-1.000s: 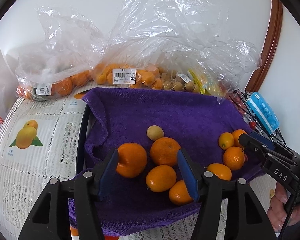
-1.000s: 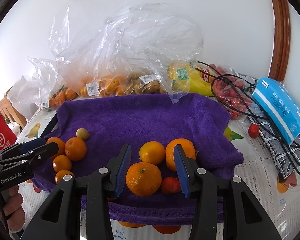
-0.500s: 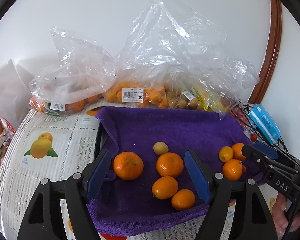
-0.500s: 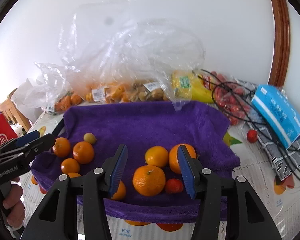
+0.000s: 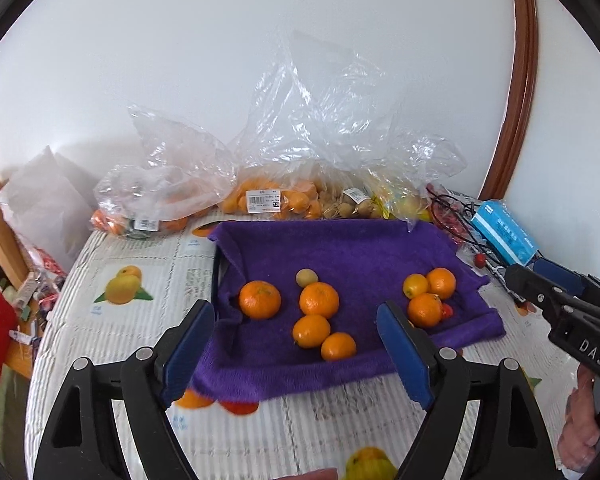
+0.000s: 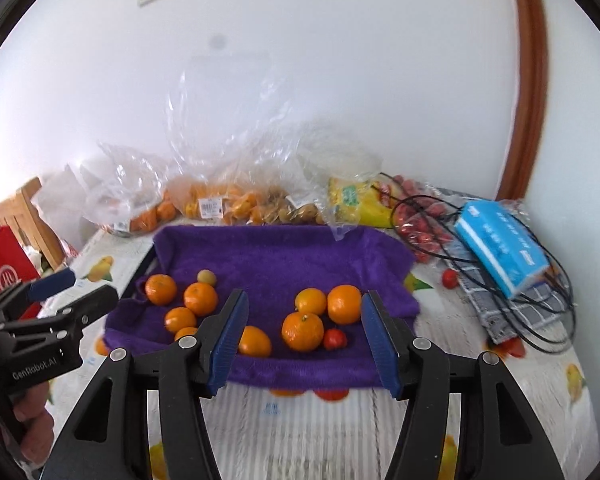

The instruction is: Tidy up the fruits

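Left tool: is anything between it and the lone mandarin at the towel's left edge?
Nothing visible does. The left tool holds nothing, its jaws opening, and only bare purple towel lies between it and the mandarin, which sits apart from the other fruit.

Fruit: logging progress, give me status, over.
Both tools, left and right, opening, nothing between the jaws. Oranges loose on purple towel. Nothing in the way.

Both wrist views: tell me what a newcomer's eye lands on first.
The purple towel spread mid-table, with oranges in two clusters: one on its left, one on its right beside a small red fruit. Behind it, clear plastic bags of fruit line the wall. Both grippers, left and right, hover empty, jaws opening.
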Motion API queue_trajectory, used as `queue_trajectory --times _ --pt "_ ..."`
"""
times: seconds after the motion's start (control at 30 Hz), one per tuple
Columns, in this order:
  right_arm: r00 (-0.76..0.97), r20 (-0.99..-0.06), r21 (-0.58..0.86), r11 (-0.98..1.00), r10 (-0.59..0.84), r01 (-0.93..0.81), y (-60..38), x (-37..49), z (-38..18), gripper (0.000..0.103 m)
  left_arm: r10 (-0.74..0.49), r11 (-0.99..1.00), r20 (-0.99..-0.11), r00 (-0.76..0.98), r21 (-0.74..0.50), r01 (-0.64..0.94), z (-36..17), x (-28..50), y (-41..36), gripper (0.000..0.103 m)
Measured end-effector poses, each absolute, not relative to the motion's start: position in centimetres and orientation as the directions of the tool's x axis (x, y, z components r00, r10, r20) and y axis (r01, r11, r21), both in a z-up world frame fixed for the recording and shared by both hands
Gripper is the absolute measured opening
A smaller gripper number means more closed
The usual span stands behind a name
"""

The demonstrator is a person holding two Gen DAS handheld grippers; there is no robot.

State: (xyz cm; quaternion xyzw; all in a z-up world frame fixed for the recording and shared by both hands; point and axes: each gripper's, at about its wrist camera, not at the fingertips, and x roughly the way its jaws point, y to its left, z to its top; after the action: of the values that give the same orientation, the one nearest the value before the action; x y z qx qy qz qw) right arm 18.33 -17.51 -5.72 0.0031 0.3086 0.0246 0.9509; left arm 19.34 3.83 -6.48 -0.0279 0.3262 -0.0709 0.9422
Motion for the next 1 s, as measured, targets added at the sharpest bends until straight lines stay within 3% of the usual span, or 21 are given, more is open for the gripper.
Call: queue_trajectory --times 0.2,0.27,0.33,0.53,1.0 --pt "0.787 -0.615 0.064 0.998 0.051 -0.015 -18.6 14.0 -3.3 0.061 -0.142 0.989 -0.590 0.795 -0.124 0.085 -4.2 14.3 5.0 0.087" --pt "0.793 -0.608 0.064 0.998 0.043 -0.005 -18.7 12.4 -2.8 0.071 -0.140 0.989 -0.585 0.799 -0.128 0.079 -3.6 12.7 5.1 0.088" --pt "0.801 -0.597 0.069 0.998 0.049 -0.009 -18.9 10.7 -2.4 0.088 -0.133 0.990 -0.581 0.803 -0.124 0.074 -3.1 11.2 5.0 0.089" --pt "0.823 -0.567 0.062 0.998 0.041 -0.007 -19.4 6.1 -1.6 0.099 -0.118 0.992 -0.562 0.819 -0.097 0.077 -2.2 7.2 4.1 0.092" --pt "0.829 -0.559 0.029 0.999 -0.014 0.036 -20.7 2.4 -0.7 0.100 -0.123 0.992 -0.563 0.818 -0.085 0.090 -1.2 4.7 2.3 0.092"
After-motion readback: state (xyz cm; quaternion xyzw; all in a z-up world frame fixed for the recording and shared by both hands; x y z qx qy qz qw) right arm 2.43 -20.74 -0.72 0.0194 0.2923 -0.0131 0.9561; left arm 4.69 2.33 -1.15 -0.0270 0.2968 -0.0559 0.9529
